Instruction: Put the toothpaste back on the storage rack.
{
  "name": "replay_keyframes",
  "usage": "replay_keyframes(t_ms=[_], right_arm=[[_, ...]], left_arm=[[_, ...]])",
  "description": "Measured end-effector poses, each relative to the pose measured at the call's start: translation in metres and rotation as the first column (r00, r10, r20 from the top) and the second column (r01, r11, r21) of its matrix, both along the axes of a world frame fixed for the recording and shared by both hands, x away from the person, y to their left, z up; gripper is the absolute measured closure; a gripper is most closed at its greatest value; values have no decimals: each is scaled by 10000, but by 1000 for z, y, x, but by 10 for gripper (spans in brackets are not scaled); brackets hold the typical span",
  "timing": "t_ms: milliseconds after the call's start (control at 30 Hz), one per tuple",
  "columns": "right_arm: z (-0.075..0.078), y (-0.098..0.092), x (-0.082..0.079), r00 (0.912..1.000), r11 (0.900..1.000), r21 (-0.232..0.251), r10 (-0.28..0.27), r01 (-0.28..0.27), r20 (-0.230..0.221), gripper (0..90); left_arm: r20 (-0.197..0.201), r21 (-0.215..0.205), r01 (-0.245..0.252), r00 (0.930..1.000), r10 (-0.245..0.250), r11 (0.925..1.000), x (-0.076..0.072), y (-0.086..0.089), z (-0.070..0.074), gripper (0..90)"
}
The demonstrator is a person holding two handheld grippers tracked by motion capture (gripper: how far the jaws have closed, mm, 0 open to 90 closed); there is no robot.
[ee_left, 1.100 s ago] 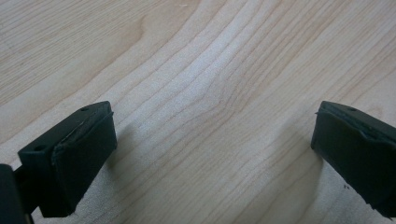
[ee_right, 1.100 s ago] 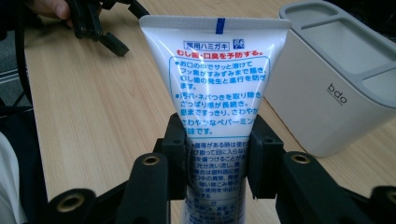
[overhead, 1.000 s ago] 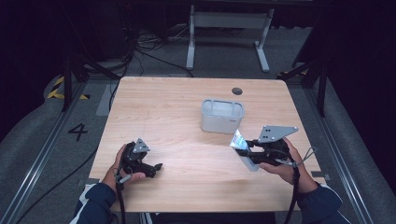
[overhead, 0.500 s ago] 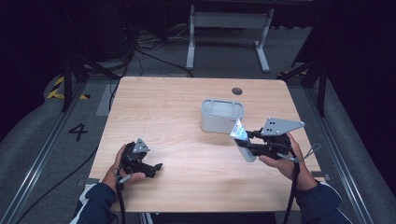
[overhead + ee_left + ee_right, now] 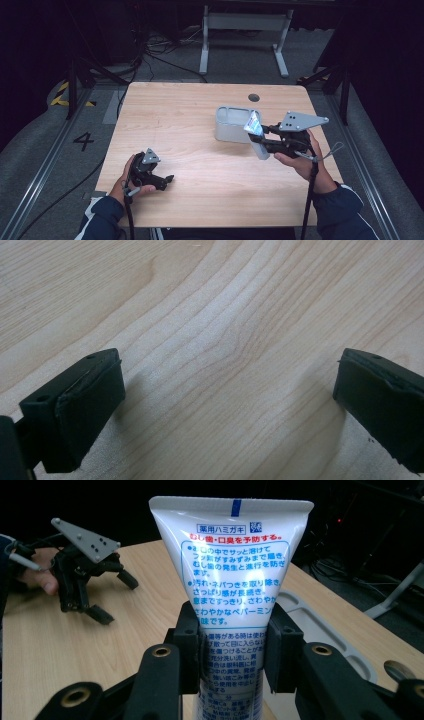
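Note:
A white toothpaste tube (image 5: 254, 125) with blue and red print is clamped in my right gripper (image 5: 263, 139), lifted off the table beside a pale grey open box (image 5: 231, 131). In the right gripper view the tube (image 5: 235, 580) stands with its crimped end up, and both jaws press its lower body; the right gripper (image 5: 232, 652) is shut on it. My left gripper (image 5: 163, 180) rests low over the table's front left, open. Its jaws (image 5: 225, 405) stand wide apart with only bare wood between them.
The wooden table (image 5: 190, 115) has a small round hole (image 5: 254, 97) near its far edge. The box rim (image 5: 325, 630) lies just right of the tube in the right gripper view. The left gripper (image 5: 82, 580) shows farther off there. Dark floor with cables and a metal stand surrounds the table.
My right gripper has carried the tube away from the person, up to the box's right side. The left gripper has stayed where it was.

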State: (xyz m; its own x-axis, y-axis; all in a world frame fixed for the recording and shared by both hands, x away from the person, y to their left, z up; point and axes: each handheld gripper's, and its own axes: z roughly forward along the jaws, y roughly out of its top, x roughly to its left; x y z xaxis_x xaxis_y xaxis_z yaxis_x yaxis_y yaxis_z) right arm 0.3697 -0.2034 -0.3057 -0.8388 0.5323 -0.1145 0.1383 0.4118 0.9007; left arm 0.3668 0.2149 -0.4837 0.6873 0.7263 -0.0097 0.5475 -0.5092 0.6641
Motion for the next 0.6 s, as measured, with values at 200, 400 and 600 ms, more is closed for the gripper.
replay_keyframes(t_ms=[200, 400, 600], right_arm=[[8, 4, 7, 9999, 9999, 96, -48, 47, 128, 664], [15, 8, 20, 9995, 9993, 270, -246, 241, 185, 664], [18, 9, 34, 9987, 9985, 328, -453, 446, 216, 663]], left_arm=[[18, -20, -10, 10000, 10, 10000, 0, 0, 0, 5], [15, -7, -2, 10000, 2, 10000, 0, 0, 0, 5], [-2, -28, -22, 10000, 22, 10000, 0, 0, 0, 5]])
